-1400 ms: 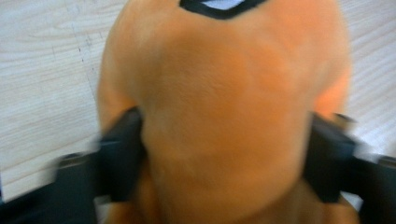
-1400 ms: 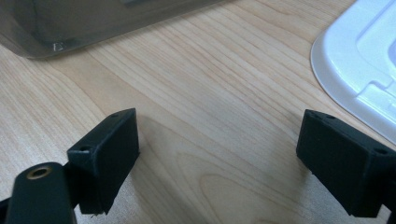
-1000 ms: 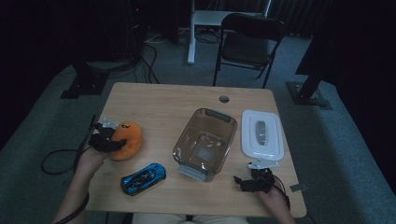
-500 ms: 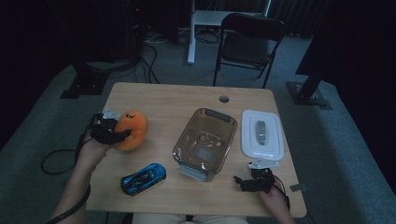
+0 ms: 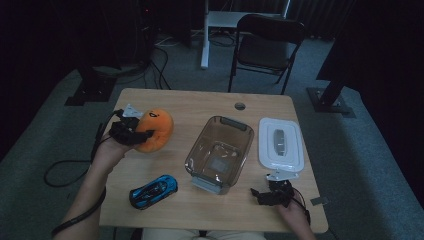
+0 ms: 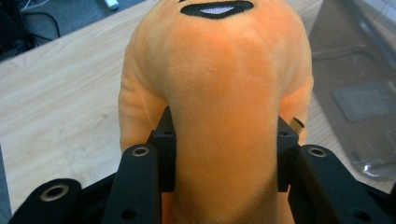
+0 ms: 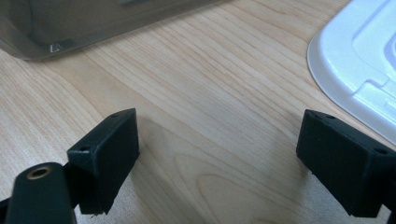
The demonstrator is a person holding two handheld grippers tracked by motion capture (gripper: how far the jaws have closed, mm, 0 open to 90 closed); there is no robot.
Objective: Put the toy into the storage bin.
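Observation:
An orange plush toy with a black mouth is held above the table's left side, my left gripper shut on it. In the left gripper view the jaws squeeze the plush toy from both sides. A clear plastic bin stands open at the table's middle. Its white lid lies flat to the right. A blue toy car rests near the front edge. My right gripper sits open low at the front right, with bare wood between its jaws.
The wooden table has a round cable hole at the back. A black folding chair stands behind the table. A cable trails off the left edge.
My left gripper has carried the plush toy up and to the right, toward the bin. The right gripper has stayed in place.

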